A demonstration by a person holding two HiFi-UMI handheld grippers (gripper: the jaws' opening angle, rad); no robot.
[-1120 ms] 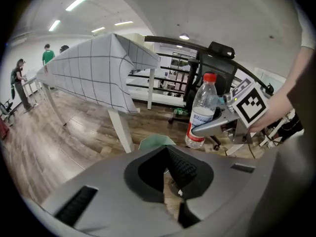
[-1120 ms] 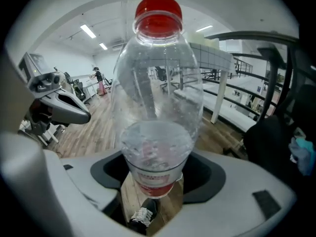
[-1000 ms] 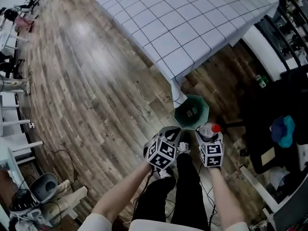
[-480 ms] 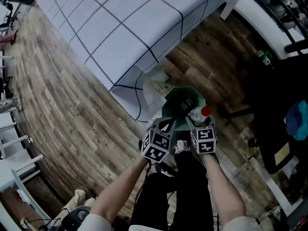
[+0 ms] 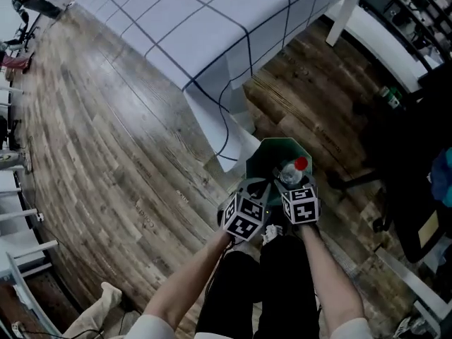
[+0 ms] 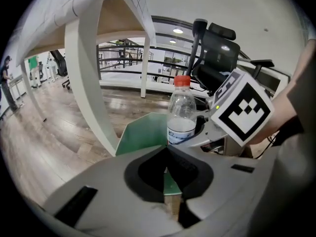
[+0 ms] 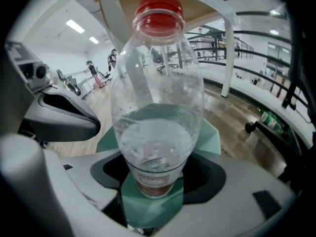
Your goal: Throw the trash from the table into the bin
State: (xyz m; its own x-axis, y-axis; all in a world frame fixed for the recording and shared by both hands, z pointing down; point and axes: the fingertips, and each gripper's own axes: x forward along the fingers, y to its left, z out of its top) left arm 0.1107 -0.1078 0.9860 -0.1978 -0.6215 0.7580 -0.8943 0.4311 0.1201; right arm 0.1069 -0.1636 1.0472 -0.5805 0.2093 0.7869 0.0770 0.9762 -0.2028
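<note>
- Above the green bin [image 5: 267,154], the right hand-held gripper [image 7: 155,174] pinches a clear plastic bottle [image 7: 157,107], with both pads pressed on its lower body near the label.
- The bottle stands upright in that grip with its red cap on top. In the head view it hangs over the bin's open mouth.
- Just beside the bin's near rim, the left hand-held gripper [image 6: 167,152] has its jaws pressed together at the tips, with nothing between them. Only green bin wall and floor show through the slit below the tips.
- The two hand-held grippers sit side by side on the near side of the bin, marker cubes facing up.
- The bin stands on the wooden floor [image 5: 106,140], next to the corner of the surface [image 5: 212,20]. The checked cloth of the surface hangs down just beyond the bin's far rim.
- Both forearms reach toward the bin from the lower edge of the head view.
</note>
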